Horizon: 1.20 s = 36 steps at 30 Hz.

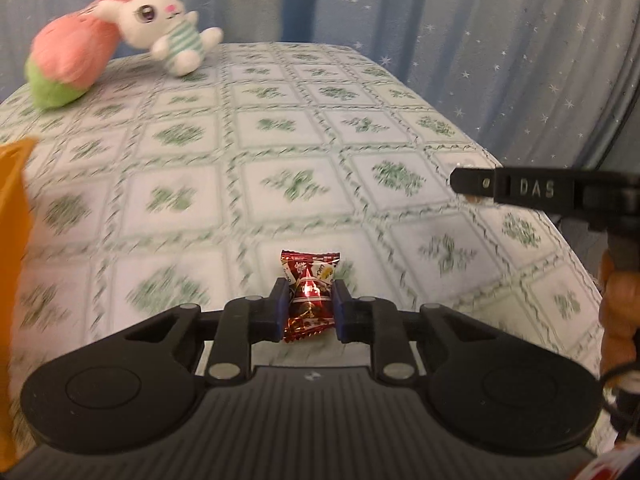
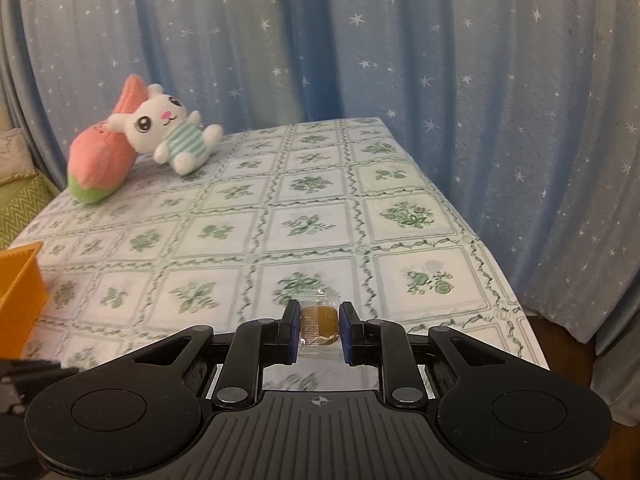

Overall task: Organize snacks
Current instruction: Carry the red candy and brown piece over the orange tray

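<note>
In the left wrist view my left gripper (image 1: 308,300) is shut on a red foil-wrapped candy (image 1: 309,297), held upright above the green-flowered tablecloth (image 1: 280,152). The other gripper's black finger (image 1: 476,182) reaches in from the right edge, with a bit of brown under its tip. In the right wrist view my right gripper (image 2: 320,322) is shut on a small clear-wrapped brown snack (image 2: 320,324), pinched between the blue pads above the tablecloth (image 2: 312,224). An orange bin (image 2: 20,280) stands at the left edge, and its orange bin wall (image 1: 12,240) also fills the left border of the left wrist view.
A white plush rabbit (image 2: 168,136) leans on a pink and green plush (image 2: 100,164) at the table's far left corner. Blue star-patterned curtains (image 2: 400,60) hang behind and to the right. The table's right edge (image 2: 500,272) drops off close to my right gripper.
</note>
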Available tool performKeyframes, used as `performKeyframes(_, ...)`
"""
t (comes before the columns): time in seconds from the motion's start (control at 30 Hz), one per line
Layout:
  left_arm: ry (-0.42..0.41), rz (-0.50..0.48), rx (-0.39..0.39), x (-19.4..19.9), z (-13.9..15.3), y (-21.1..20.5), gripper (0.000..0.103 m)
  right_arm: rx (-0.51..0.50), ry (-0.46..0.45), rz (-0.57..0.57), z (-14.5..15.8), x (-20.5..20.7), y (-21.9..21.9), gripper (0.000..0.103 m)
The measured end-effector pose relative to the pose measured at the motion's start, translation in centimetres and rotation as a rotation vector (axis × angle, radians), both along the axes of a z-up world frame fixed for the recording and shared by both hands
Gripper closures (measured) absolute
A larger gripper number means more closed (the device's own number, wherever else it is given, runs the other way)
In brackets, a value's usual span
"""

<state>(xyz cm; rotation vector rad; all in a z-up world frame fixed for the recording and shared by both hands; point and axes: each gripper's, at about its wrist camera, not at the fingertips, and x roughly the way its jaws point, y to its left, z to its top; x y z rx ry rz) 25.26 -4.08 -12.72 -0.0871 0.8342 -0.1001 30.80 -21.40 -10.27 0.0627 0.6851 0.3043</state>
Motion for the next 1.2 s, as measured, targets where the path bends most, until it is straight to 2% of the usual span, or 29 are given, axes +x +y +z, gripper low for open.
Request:
performKeyframes(0.3, -0.004, 0.028, -0.016, -6.4, 2.6, 2.2, 0.083, 0.02, 0.007, 0.012, 1.2, -5.4, 2.1, 0.082)
performKeyframes(0.73, -0.047, 0.06, -0.012, -13.8, 7.3, 6.7, 0.083, 0.094, 0.088, -0.036, 2.5, -15.2, 4.8, 0.082)
performKeyframes(1.2, -0.11, 0.14, 0.006, -21.0, 12.0, 11.8, 0.083, 0.081, 0.035, 0.103, 7.2, -21.4, 11.3, 0.082)
